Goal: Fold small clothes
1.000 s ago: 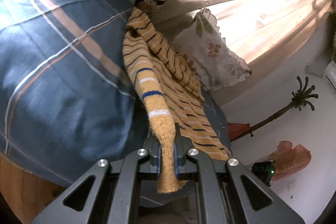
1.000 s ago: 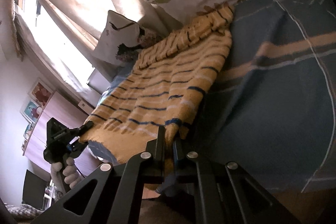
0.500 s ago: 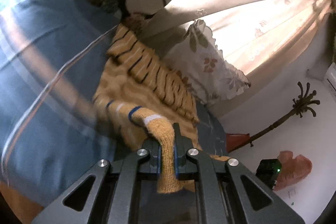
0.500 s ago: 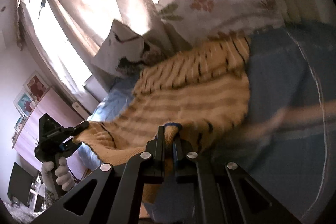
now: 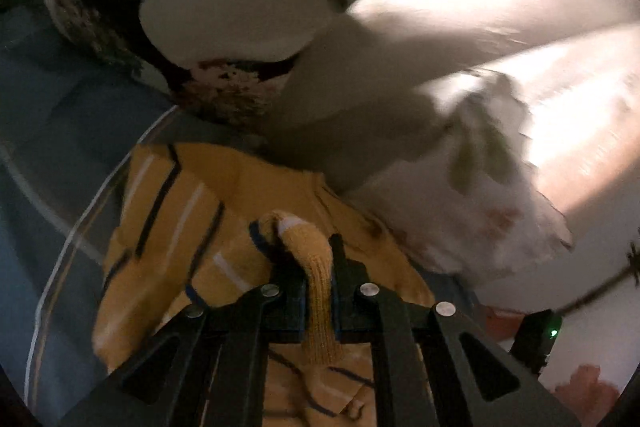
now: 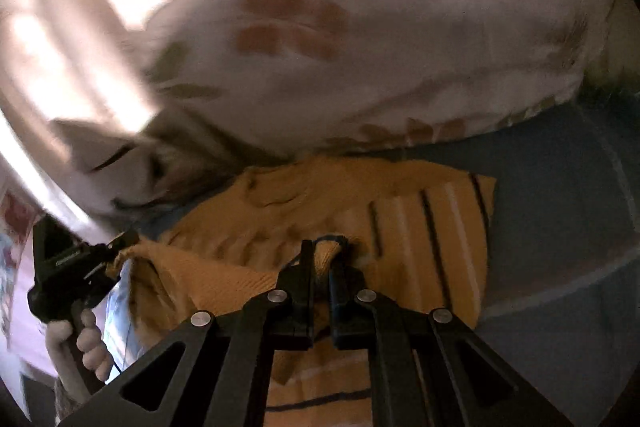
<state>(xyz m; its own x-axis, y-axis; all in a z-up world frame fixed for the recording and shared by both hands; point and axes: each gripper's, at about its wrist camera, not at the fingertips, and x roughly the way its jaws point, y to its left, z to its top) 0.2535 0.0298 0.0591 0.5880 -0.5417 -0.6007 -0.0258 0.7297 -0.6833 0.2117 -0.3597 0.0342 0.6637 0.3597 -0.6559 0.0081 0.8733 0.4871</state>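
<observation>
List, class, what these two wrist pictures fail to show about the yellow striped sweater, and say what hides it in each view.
- Left wrist view: the sweater's near hem is cut off behind the left tool; motion blur smears its stripes.
- Right wrist view: the right tool covers the cloth below its grip; the pillow is blurred.
</observation>
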